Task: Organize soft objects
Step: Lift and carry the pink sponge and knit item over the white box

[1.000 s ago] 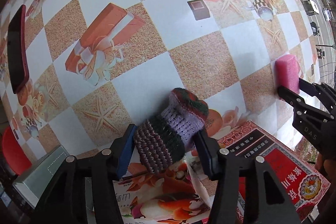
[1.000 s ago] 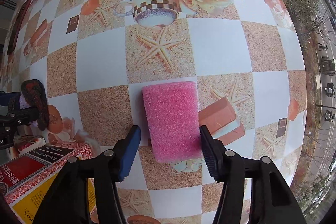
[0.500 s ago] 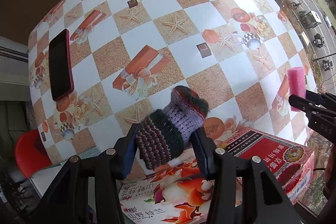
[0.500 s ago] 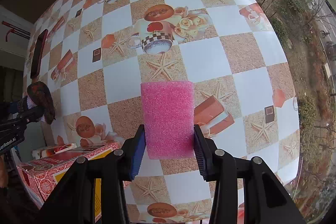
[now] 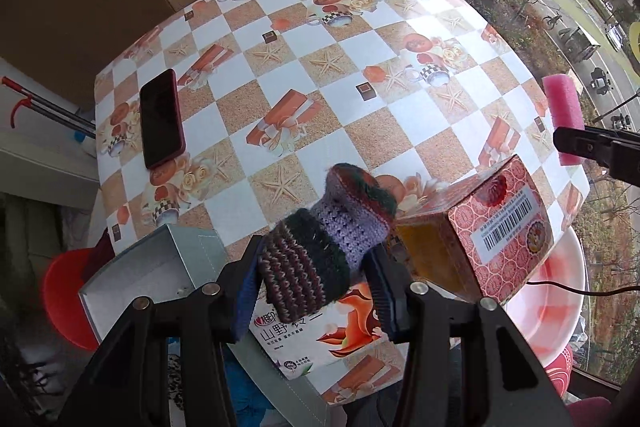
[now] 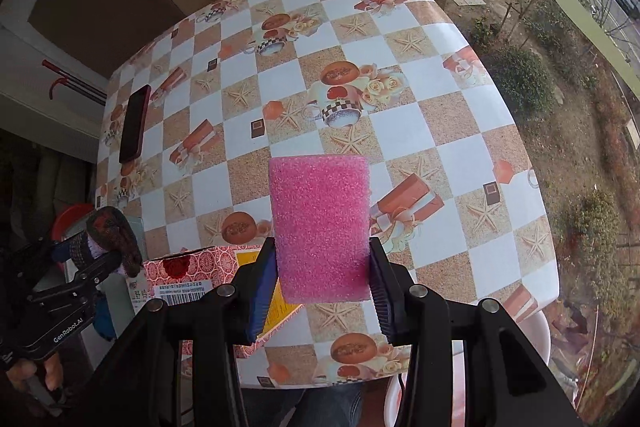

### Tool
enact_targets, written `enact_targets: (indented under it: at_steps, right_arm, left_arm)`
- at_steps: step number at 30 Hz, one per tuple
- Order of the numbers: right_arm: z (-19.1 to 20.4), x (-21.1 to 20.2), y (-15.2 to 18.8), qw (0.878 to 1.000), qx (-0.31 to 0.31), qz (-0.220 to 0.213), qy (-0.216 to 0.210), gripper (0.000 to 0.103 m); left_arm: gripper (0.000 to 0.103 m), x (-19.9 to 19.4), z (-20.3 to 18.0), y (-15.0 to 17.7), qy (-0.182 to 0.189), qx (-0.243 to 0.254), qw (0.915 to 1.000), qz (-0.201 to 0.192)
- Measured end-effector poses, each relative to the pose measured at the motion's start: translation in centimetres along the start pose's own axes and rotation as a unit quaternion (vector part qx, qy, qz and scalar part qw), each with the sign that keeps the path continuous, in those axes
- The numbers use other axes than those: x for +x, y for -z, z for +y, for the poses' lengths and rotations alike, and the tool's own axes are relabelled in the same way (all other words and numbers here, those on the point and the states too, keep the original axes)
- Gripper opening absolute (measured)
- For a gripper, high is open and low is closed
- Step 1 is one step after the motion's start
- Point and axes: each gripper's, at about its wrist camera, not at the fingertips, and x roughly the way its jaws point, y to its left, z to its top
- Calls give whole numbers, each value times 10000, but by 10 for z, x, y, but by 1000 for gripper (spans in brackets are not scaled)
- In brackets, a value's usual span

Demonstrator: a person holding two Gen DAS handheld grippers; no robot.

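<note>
My left gripper [image 5: 316,291] is shut on a striped knitted sock [image 5: 320,247] in purple, green and brown, held high above the table's near edge. It also shows in the right wrist view [image 6: 112,239]. My right gripper [image 6: 322,291] is shut on a pink foam sponge [image 6: 320,223], lifted well above the table. The sponge also shows at the right edge of the left wrist view [image 5: 564,111]. An open grey box [image 5: 160,275] lies below my left gripper, to its left.
A red patterned carton [image 5: 480,227] and a printed box [image 5: 320,343] sit at the table's near edge. A dark phone in a red case [image 5: 160,119] lies at the left. The checkered tablecloth [image 5: 340,75] covers the table. A red stool [image 5: 64,291] and a pink basin [image 5: 552,291] stand below.
Both grippers have risen far above the table, each carrying its object. The views now take in the whole table and its surroundings.
</note>
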Motion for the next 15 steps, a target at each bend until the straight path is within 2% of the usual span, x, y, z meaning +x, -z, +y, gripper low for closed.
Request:
enact_targets:
  at_steps: [8, 15]
  right_arm:
    - [59, -41, 17, 9984, -432, -315, -205, 45]
    - [110, -48, 29, 9953, -822, -349, -387, 45]
  left_arm:
    - [53, -32, 16, 33, 9, -33, 9997, -247]
    - [53, -46, 34, 59, -33, -267, 9990, -363]
